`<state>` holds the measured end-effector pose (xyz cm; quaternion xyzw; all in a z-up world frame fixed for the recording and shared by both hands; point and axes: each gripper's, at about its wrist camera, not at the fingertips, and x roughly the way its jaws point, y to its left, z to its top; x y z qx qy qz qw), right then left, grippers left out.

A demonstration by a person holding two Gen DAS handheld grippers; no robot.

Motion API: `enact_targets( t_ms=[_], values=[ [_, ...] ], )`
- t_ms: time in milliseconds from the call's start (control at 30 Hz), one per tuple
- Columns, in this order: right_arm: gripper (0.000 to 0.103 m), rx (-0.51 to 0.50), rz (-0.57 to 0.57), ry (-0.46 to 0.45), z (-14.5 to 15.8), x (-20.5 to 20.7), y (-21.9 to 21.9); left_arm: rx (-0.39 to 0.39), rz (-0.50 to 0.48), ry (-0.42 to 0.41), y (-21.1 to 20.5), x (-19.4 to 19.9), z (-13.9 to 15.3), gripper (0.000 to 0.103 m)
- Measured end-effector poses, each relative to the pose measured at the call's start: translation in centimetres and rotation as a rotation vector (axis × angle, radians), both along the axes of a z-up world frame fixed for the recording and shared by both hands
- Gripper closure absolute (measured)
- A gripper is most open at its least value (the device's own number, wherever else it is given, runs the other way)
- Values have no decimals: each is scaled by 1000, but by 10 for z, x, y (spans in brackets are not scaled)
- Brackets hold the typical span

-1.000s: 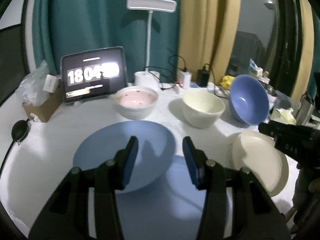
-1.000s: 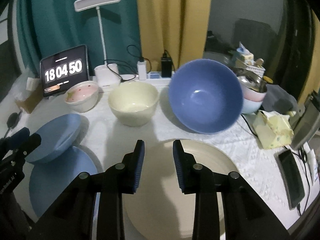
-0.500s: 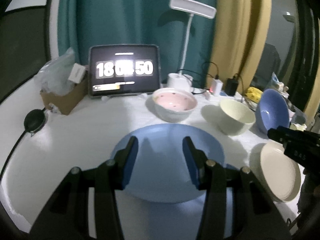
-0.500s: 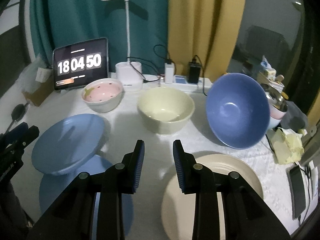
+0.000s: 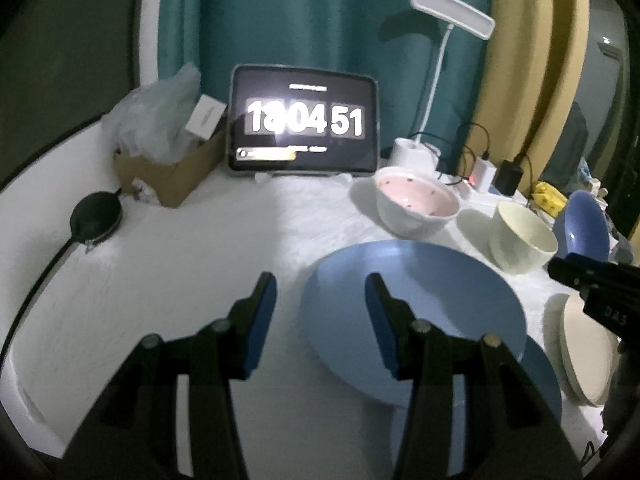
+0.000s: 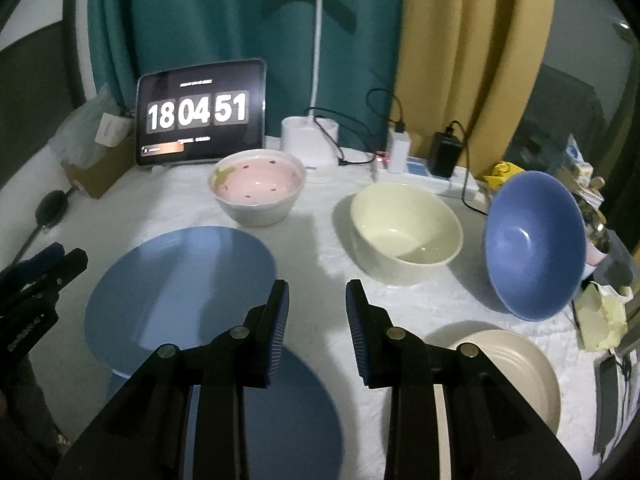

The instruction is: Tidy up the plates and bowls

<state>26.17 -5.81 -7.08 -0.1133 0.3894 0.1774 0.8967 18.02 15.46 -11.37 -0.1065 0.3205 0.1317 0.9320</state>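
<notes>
A white table [image 6: 320, 240] carries the dishes. Two blue plates [image 6: 180, 292] are stacked, the upper tilted on the lower one [image 6: 280, 420]. A blue bowl [image 6: 532, 248] is tipped on its side, mouth facing left. Only the right view shows the cream plate [image 6: 516, 364] fully. The left gripper [image 5: 320, 304] and right gripper [image 6: 316, 308] are held apart, gripping nothing.

Teal curtain [image 6: 224, 12], mustard curtain [image 6: 472, 40], white-clothed table [image 5: 192, 248], dim light.

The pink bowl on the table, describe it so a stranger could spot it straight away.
Find the tablet clock standing at the back of the white table. Directly in front of it sits the pink bowl. Unlike the plain cream bowl and tilted blue bowl, it is white outside, pink and spotted inside.
</notes>
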Motion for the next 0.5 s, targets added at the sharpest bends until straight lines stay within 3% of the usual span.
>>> enact_targets(
  t_ms=[500],
  values=[
    [71, -9, 30, 74, -29, 18, 31, -64, 20, 96, 27, 18, -34, 55]
  ],
)
